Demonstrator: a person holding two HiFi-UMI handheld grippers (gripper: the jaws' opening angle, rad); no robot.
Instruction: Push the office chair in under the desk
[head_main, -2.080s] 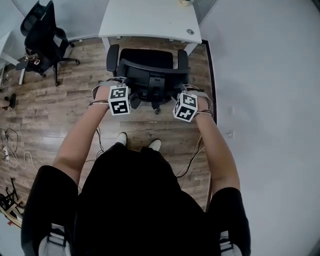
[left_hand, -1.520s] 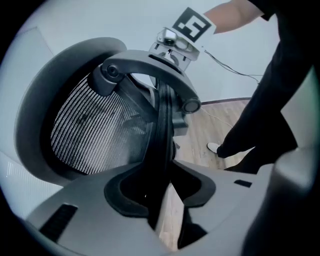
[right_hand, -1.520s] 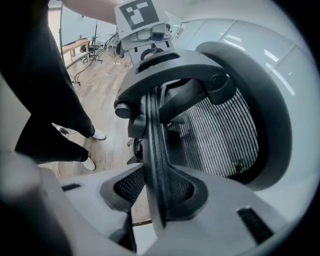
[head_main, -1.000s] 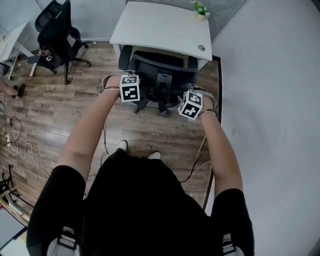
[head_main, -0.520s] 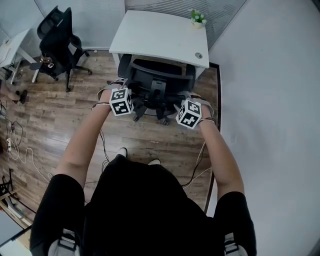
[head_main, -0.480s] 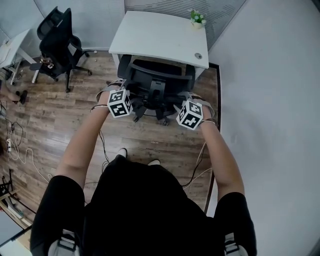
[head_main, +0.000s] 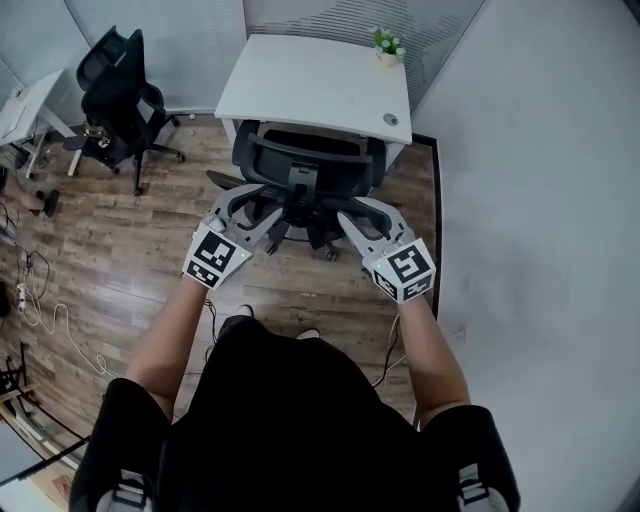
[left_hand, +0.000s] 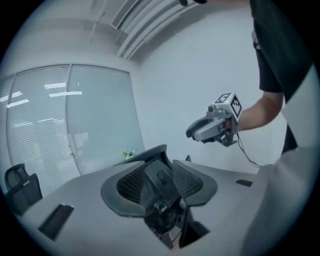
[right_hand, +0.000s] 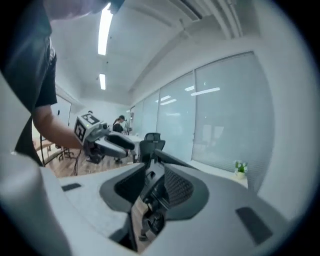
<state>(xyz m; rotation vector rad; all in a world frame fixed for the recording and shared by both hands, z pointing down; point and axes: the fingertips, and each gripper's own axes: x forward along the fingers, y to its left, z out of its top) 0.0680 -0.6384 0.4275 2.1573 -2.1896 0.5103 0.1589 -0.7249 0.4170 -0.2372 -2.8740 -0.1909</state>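
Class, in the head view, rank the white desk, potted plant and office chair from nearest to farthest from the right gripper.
1. Office chair, just ahead of the right gripper, whose empty jaws have just been closing.
2. White desk, behind the chair.
3. Potted plant, desk's far right corner.

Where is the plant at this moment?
In the head view, the plant stands on the desk's far right corner, beyond the chair.
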